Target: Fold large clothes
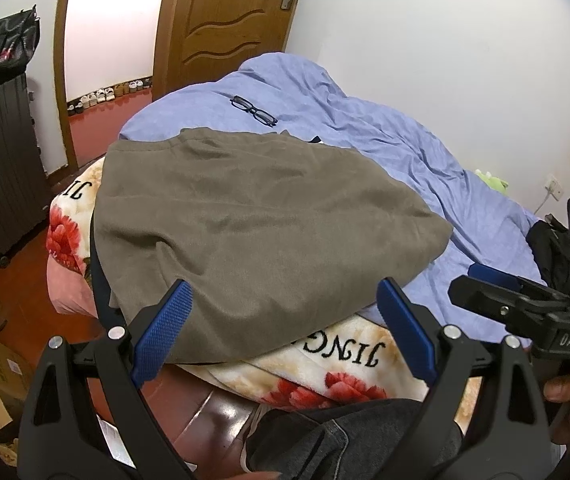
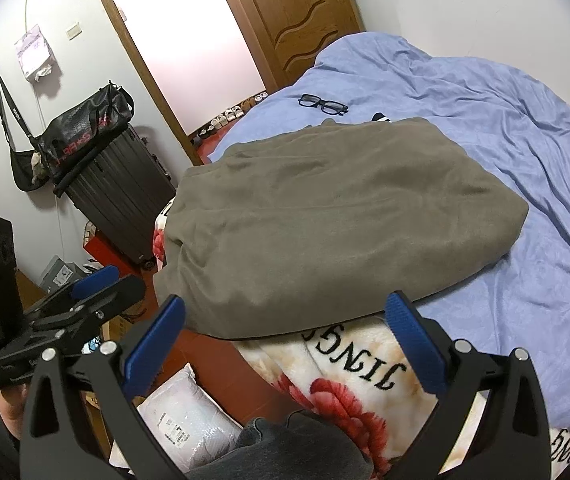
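Left claw and right claw both spread wide and empty, hovering just short of the brown garment, which lies on the bed already folded into a thick bundle, so folding looks mostly done.

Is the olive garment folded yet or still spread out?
Folded. The olive garment lies as a compact, thick bundle with rounded doubled edges on the bed; both grippers, left and right, are open, holding nothing.
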A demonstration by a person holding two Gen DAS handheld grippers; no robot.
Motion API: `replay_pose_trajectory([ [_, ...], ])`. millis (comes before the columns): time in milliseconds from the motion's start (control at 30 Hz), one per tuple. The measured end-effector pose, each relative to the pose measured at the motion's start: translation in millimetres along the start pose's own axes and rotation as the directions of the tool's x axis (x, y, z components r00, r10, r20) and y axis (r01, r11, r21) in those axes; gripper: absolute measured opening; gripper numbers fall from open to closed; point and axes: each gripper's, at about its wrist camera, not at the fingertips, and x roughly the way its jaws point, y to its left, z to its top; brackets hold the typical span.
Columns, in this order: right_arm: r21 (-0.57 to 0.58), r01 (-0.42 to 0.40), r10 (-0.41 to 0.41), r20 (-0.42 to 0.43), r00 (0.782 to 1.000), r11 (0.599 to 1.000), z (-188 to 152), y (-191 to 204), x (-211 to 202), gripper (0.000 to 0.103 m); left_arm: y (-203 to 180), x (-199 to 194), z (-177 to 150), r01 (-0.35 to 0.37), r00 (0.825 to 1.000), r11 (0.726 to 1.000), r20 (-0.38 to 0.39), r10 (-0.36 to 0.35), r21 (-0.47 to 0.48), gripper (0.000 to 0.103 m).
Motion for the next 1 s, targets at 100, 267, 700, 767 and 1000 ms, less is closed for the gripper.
replay_pose_trajectory([
  [100, 0.001, 0.003, -0.003, -0.002, 1.0, 1.0, 1, 1, 1, 0.098, 1, 1, 2, 0.0, 1.0, 1.0, -0.003, 0.0, 0.0, 0.091],
  [267, 0.007, 0.009, -0.009, 0.0, 1.0, 1.0, 0, 2, 2, 0.098, 1, 1, 2, -0.003, 1.0, 1.0, -0.005, 0.003, 0.0, 0.091],
  [700, 0.021, 0.016, -0.016, -0.005, 1.0, 1.0, -6, 3, 7, 0.098, 3, 2, -2, -0.002, 1.0, 1.0, 0.023, 0.002, 0.0, 0.097],
  [767, 0.023, 0.013, -0.012, -0.007, 1.0, 1.0, -7, 3, 7, 0.098, 2, 3, -1, 0.025, 1.0, 1.0, 0.012, -0.025, 0.003, 0.097],
  [1000, 0.021, 0.008, -0.008, -0.006, 1.0, 1.0, -9, 3, 8, 0.098, 1, 8, 2, 0.017, 1.0, 1.0, -0.015, -0.017, -0.003, 0.097],
])
